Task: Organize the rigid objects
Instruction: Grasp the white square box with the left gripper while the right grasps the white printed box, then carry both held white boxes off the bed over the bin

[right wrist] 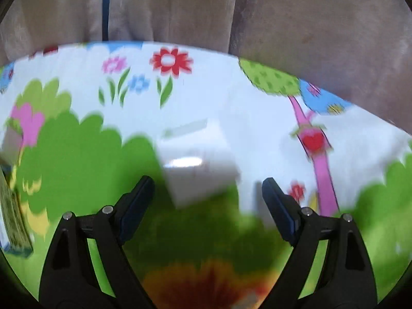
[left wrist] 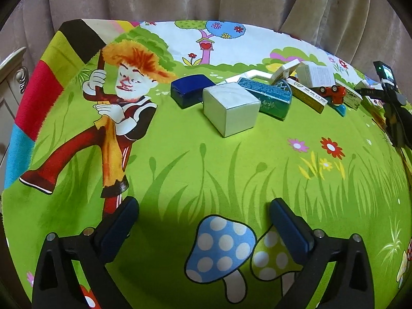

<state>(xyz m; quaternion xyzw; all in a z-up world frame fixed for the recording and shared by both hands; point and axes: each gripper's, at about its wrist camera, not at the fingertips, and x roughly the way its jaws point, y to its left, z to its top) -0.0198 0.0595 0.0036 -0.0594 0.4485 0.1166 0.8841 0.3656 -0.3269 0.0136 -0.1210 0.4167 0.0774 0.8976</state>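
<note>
**Two claws released, nothing gripped: approach phase, pile unsorted**

Several rigid items clustered toward the far edge of the desk [left wrist: 180, 159], running from about its middle out to the far right corner. Nearest in the left wrist view: white cube box [left wrist: 230, 108], tilted, resting against a teal carton [left wrist: 270, 97]. Just left of it, a dark blue case [left wrist: 191, 90], close by, contact unclear. Behind: an open white tray [left wrist: 265, 74], a printed white box [left wrist: 318, 76], a yellow-edged carton [left wrist: 309, 95] and a red toy car [left wrist: 333, 92], all touching or overlapping. No rows, no grouping.

Left gripper [left wrist: 203, 206] spread wide, empty, over bare cloth near the front edge, well apart from the pile.

Right gripper [right wrist: 208, 182] also spread, nothing pressed between the pads. Right wrist view heavily blurred; a pale white box [right wrist: 203, 172] just ahead of the fingertips, roughly centred between them, gaps on both sides. Cannot tell which box of the pile it is.

Judged step: reaching for a first pick, sorting not yet begun.

Next move calls for: right claw squared to the white box's flat faces, then closed across its width. Left claw: white cube box is the easy candidate, but lifting it may let the teal carton slide.
</note>
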